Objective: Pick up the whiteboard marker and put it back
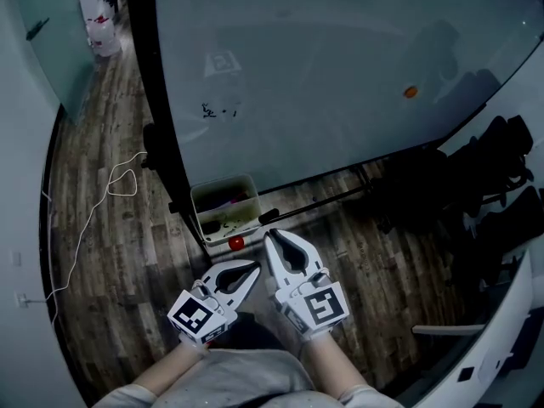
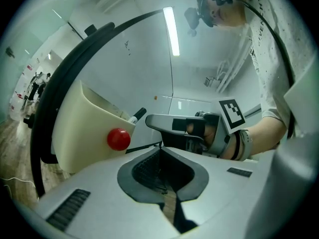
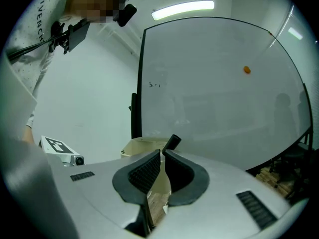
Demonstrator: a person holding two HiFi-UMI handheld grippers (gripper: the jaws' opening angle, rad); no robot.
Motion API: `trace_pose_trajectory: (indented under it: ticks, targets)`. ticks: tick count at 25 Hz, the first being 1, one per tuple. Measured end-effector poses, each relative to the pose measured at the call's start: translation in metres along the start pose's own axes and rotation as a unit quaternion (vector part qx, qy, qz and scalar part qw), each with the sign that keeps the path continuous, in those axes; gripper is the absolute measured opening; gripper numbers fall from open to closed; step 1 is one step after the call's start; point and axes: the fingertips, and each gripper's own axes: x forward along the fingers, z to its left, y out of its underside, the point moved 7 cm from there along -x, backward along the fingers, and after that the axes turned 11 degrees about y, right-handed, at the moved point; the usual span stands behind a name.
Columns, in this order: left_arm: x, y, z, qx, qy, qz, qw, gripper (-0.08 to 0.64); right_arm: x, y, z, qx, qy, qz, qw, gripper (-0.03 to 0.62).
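Whiteboard marker (image 1: 269, 216) (image 2: 137, 115) (image 3: 172, 142) pinched beside the cream tray (image 1: 223, 187) (image 2: 75, 128) (image 3: 137, 146)
The right hand-held gripper (image 1: 270, 238) (image 3: 162, 156) is closed on it, black cap poking out just right of the tray. The left hand-held gripper (image 1: 253, 269) (image 2: 160, 148), below the tray by its red ball (image 1: 236, 242) (image 2: 118, 139), has jaws together, empty.

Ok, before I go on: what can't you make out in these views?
- Whiteboard marker: right gripper view shows only its black end; the right gripper and tray hide the rest, and whether the tips touch it.
- Tray contents: head view, too small and dark.
- Scribble on the whiteboard: too small to read in any view.
- Dark objects at the head view's right: too dark to identify.
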Motion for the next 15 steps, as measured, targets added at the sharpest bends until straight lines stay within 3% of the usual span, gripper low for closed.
trace_pose_trajectory:
  ticks: [7, 10, 15]
  targets:
    - [0.014, 0.004, 0.006, 0.007, 0.001, 0.006, 1.0, 0.015, 0.002, -0.002, -0.011, 0.013, -0.009, 0.005, 1.0, 0.025]
    - [0.018, 0.003, 0.009, 0.017, 0.0, 0.009, 0.9998, 0.015, 0.004, -0.002, -0.015, 0.027, -0.021, 0.008, 0.999, 0.086]
    - [0.026, 0.006, 0.009, 0.03, 0.009, 0.011, 0.9994, 0.015, 0.011, -0.004, -0.022, 0.049, -0.038, 0.006, 0.998, 0.105]
